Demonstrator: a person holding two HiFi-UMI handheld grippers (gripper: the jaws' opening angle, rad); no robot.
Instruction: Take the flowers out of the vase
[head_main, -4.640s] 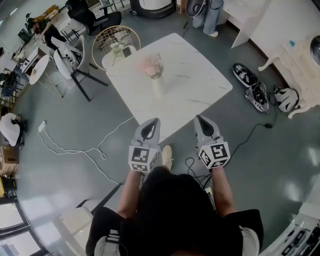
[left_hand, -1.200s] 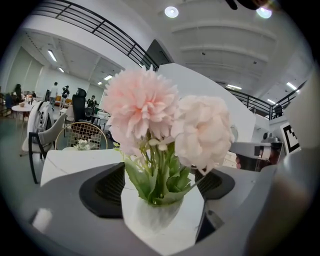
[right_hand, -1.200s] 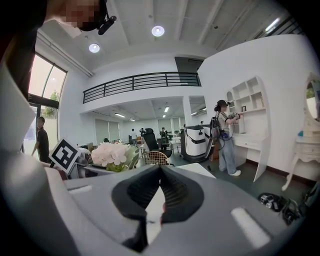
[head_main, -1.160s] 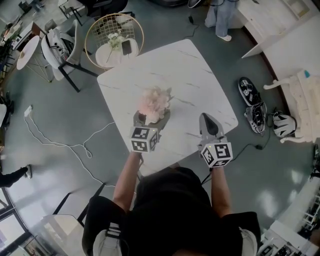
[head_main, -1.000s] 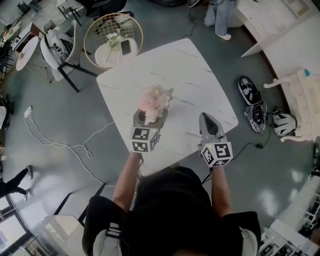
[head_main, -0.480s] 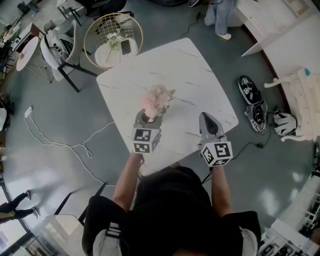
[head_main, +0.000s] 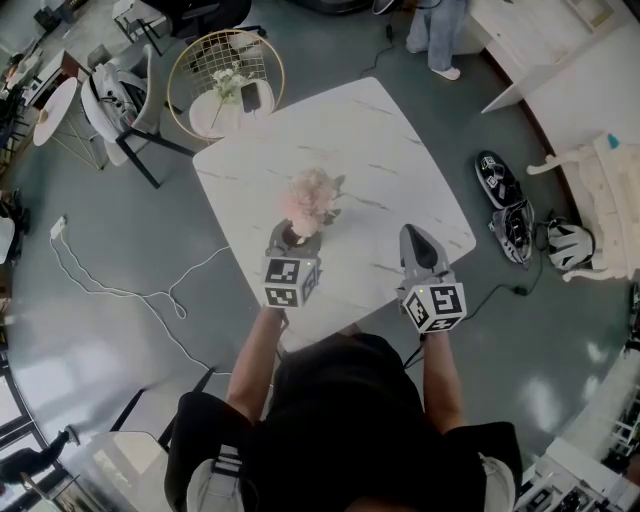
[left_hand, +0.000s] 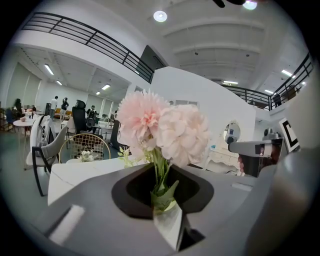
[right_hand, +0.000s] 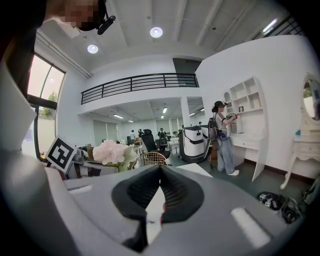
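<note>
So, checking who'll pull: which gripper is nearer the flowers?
Left. The left gripper is right at the flowers, its jaws closing on their stems. The right gripper sits off to their right over the table, shut, holding nothing.

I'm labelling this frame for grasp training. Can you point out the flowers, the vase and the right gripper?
flowers (head_main: 310, 194): head view, on the pink blooms.
vase (left_hand: 169, 226): left gripper view, on its pale neck below the leaves.
right gripper (head_main: 410, 233): head view, midway between its fingers' tips.
</note>
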